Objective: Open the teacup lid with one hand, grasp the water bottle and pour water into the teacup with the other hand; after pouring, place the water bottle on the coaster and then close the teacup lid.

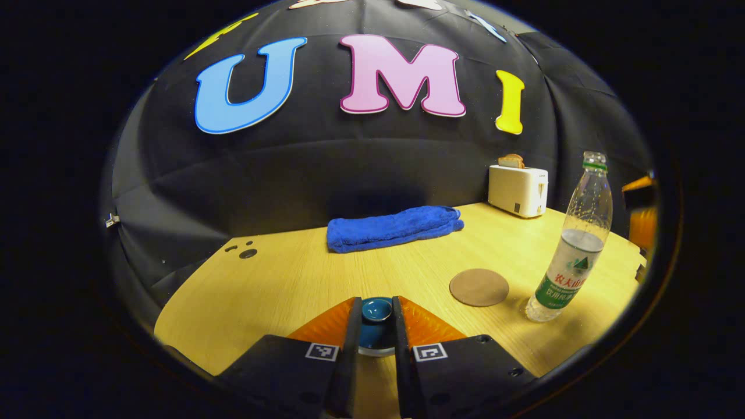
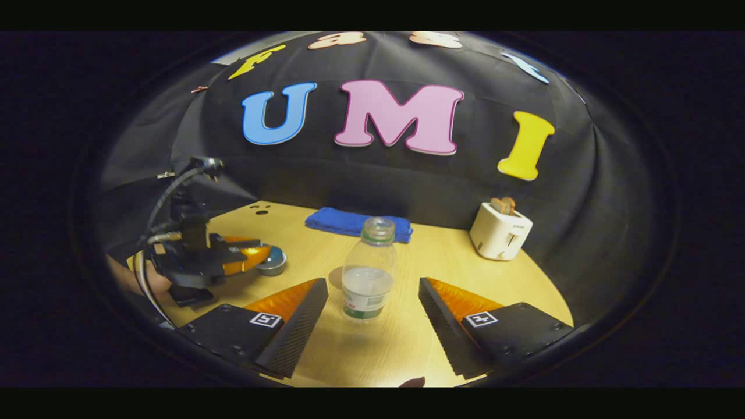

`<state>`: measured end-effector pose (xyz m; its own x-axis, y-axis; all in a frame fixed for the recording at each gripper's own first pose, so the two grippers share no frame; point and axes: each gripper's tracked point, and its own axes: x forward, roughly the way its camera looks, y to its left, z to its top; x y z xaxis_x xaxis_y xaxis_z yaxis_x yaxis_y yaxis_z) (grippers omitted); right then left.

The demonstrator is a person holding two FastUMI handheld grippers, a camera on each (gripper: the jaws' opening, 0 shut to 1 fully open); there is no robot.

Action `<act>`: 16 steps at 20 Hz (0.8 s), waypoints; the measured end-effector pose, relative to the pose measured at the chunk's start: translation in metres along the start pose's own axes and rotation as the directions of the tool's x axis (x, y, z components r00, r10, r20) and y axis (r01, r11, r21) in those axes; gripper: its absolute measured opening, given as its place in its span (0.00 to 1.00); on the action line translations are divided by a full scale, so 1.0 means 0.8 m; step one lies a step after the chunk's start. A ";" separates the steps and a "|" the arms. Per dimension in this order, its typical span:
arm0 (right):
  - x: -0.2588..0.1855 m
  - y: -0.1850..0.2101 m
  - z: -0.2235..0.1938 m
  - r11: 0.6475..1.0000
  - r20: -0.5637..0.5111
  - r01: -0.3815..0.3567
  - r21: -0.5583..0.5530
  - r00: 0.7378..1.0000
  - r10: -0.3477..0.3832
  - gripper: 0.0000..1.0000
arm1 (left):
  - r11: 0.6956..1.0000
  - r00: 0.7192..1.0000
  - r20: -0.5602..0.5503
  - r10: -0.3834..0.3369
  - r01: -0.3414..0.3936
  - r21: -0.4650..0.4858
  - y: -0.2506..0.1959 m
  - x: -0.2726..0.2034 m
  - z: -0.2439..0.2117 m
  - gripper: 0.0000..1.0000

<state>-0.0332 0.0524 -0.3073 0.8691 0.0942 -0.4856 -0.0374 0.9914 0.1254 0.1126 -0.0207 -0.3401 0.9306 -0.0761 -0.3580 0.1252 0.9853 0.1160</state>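
Observation:
My left gripper (image 1: pixel 376 302) is shut on the knob of the blue teacup lid (image 1: pixel 376 312), whose pale rim shows just below the fingers; the cup under it is hidden. In the right gripper view the same gripper (image 2: pixel 256 256) sits at the left with the round blue teacup (image 2: pixel 272 261) at its tips. A clear, uncapped water bottle (image 1: pixel 573 250) with a green label stands upright, about a third full. My right gripper (image 2: pixel 372 282) is open, and the bottle (image 2: pixel 368 273) stands between its fingertips without touching them. A round brown coaster (image 1: pixel 479 287) lies left of the bottle.
A folded blue towel (image 1: pixel 396 227) lies at the back of the wooden table (image 1: pixel 279 279). A white toaster (image 1: pixel 518 189) with bread in it stands at the back right. A hand and cables show behind the left gripper in the right gripper view.

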 end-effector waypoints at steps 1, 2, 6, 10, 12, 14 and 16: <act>0.007 0.000 -0.013 1.000 -0.023 -0.003 0.013 1.000 0.003 0.98 | 1.000 1.000 0.003 -0.003 0.003 -0.002 0.000 -0.004 0.008 0.32; 0.015 0.001 -0.026 1.000 -0.041 -0.002 0.027 0.999 0.003 0.98 | 1.000 1.000 0.008 -0.006 0.006 -0.009 0.000 -0.007 0.013 0.32; 0.050 0.008 -0.056 0.998 -0.083 -0.003 0.059 0.996 0.008 0.98 | 0.999 1.000 0.030 -0.008 0.009 -0.033 0.006 -0.030 0.038 0.31; 0.082 0.014 -0.077 0.997 -0.098 -0.009 0.076 0.995 0.016 0.98 | 0.998 0.999 0.046 -0.005 0.008 -0.068 0.015 -0.047 0.052 0.31; 0.093 0.015 -0.084 0.997 -0.104 -0.006 0.079 0.995 0.014 0.98 | 0.997 0.999 0.053 0.000 0.004 -0.077 0.020 -0.051 0.057 0.31; 0.104 0.014 -0.084 0.996 -0.103 -0.001 0.087 0.995 0.010 0.97 | 0.998 0.999 0.053 0.011 -0.007 -0.070 0.028 -0.054 0.059 0.31; 0.103 0.013 -0.082 0.996 -0.117 0.006 0.089 0.993 0.005 0.78 | 0.998 0.999 0.049 0.018 -0.015 -0.068 0.035 -0.059 0.059 0.31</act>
<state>0.0060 0.0763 -0.4028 0.8051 0.1089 -0.5830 0.0114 0.9800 0.1988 0.0884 0.0036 -0.2765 0.9486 -0.0656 -0.3097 0.0876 0.9945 0.0576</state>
